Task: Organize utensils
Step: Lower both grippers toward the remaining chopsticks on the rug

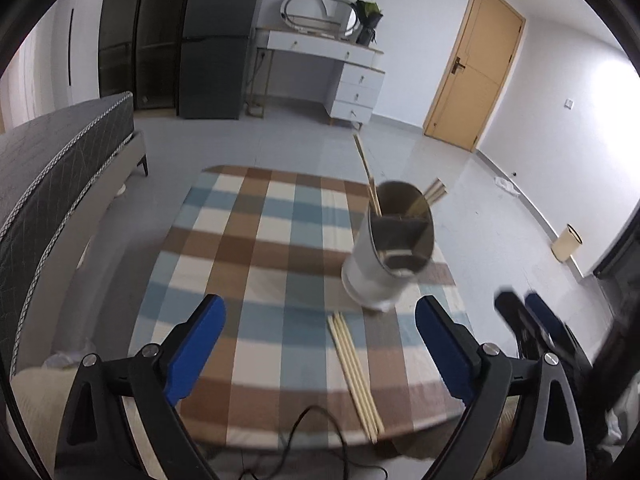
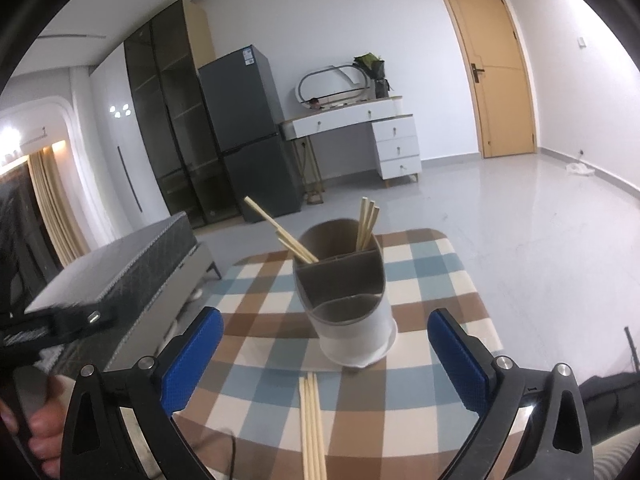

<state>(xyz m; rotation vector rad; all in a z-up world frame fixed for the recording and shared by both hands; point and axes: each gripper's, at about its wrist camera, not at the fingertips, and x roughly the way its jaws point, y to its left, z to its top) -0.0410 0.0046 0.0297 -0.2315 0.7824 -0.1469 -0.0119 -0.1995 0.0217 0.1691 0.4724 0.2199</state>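
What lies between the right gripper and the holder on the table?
In the right wrist view, loose chopsticks lie on the checked cloth between the open right gripper and the holder. Their far ends stop just short of its base.

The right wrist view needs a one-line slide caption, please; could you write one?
Open right gripper faces a divided utensil holder holding chopsticks, with loose chopsticks on the checked tablecloth.

Blue, brown and cream checked tablecloth (image 2: 432,280), white holder (image 2: 354,332) with grey-brown inside, pale wooden chopsticks (image 2: 312,432)
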